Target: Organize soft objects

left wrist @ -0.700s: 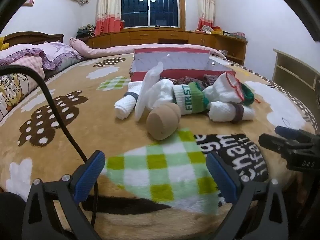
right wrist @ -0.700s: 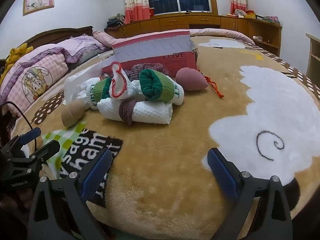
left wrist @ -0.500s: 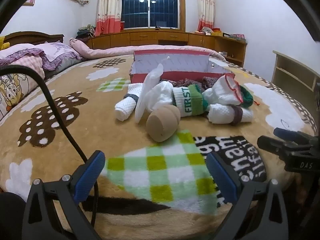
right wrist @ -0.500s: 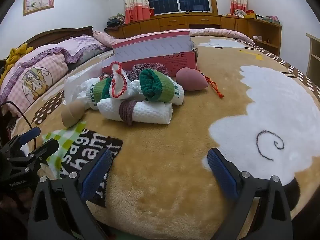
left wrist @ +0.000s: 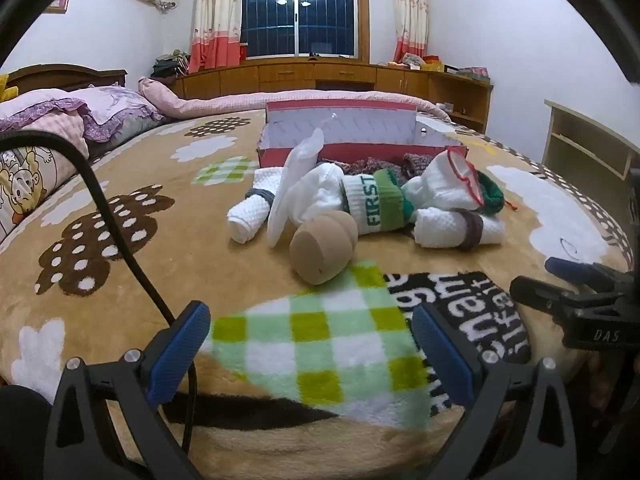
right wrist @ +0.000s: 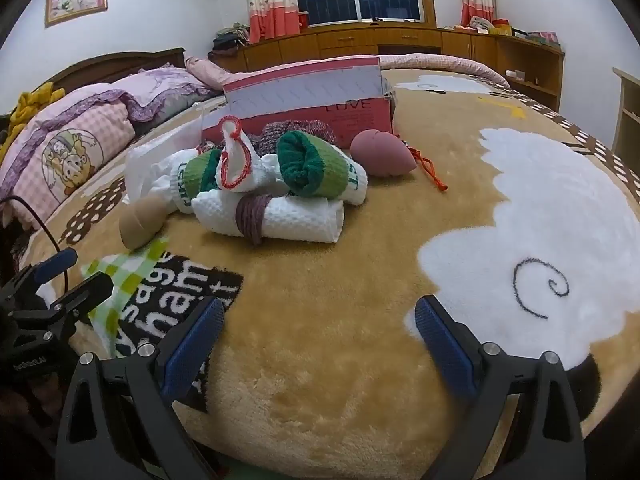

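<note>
Both jaws wide, holding nothing: left gripper [left wrist: 310, 346] and right gripper [right wrist: 320, 338] barely shifted since a moment ago, low at the near bed edge [right wrist: 320, 380]. Pile of socks [left wrist: 376, 204] and rolled towels [right wrist: 280, 216] untouched mid-bed, red box [left wrist: 340, 132] just behind. Sorting not started.

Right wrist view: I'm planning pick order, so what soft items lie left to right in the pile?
Tan sponge → white rolled towel with purple band → green-cuffed sock roll → pink sponge.
</note>
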